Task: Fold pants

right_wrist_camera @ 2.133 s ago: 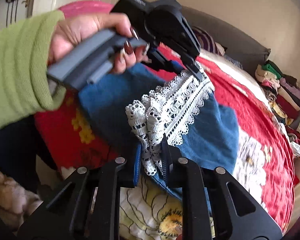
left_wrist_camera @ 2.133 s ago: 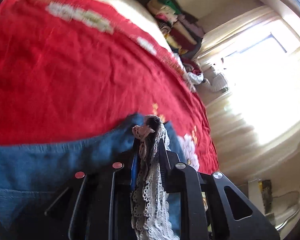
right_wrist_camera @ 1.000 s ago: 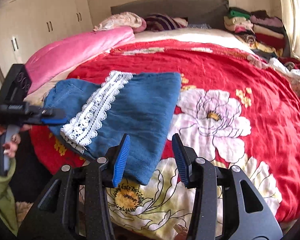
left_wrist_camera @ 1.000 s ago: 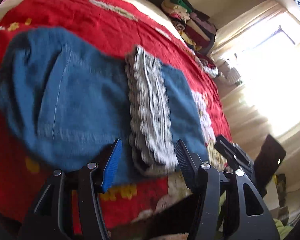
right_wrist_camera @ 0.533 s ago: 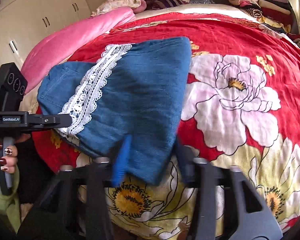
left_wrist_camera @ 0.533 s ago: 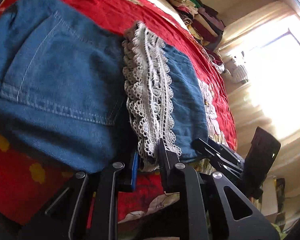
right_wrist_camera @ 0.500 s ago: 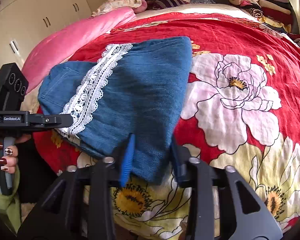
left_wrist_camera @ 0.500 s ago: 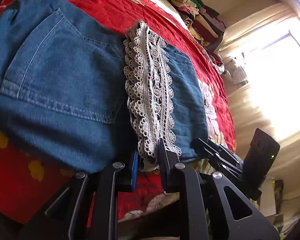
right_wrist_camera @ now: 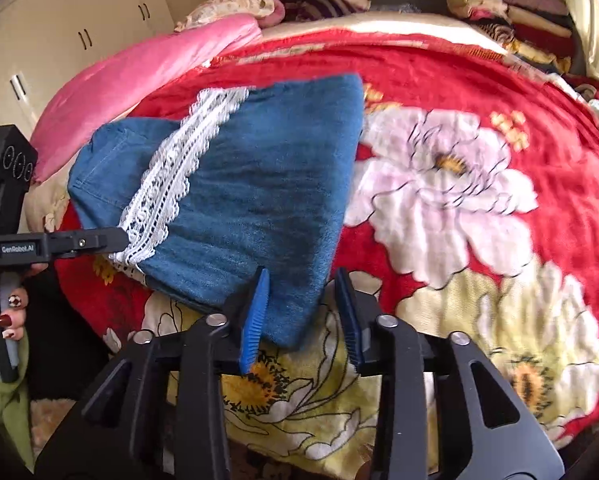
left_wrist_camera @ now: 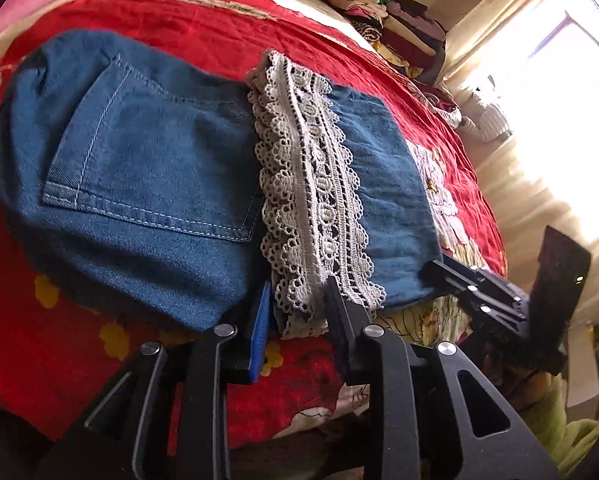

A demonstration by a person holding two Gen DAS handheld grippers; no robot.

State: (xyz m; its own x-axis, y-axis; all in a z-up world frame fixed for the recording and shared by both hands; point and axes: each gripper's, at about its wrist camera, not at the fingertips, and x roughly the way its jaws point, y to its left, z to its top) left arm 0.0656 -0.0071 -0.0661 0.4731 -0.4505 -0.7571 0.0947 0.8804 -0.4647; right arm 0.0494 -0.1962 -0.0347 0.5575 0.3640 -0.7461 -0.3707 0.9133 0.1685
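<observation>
Blue denim pants (left_wrist_camera: 159,168) lie folded on the bed, with the white lace hem (left_wrist_camera: 311,184) laid across them beside a back pocket. My left gripper (left_wrist_camera: 299,308) is at their near edge. Its jaws are opening and the lace end lies loose between them. In the right wrist view the pants (right_wrist_camera: 259,184) point a corner toward me. My right gripper (right_wrist_camera: 302,308) straddles that corner, jaws opening, with a gap beside the right pad. The left gripper's tips (right_wrist_camera: 119,240) show at the lace (right_wrist_camera: 171,184).
A red flowered bedspread (right_wrist_camera: 499,92) covers the bed, with a pink quilt (right_wrist_camera: 139,76) and pillows at its head. Folded clothes (right_wrist_camera: 511,12) are stacked at the far corner. A cream wardrobe (right_wrist_camera: 59,40) stands on the left. A person's hand (right_wrist_camera: 3,308) holds the left gripper.
Two seconds ago both grippers held the lace hem up; it now lies on the pants. Both jaws stood wide a second ago, closed on lace and corner, and have since parted a little.
</observation>
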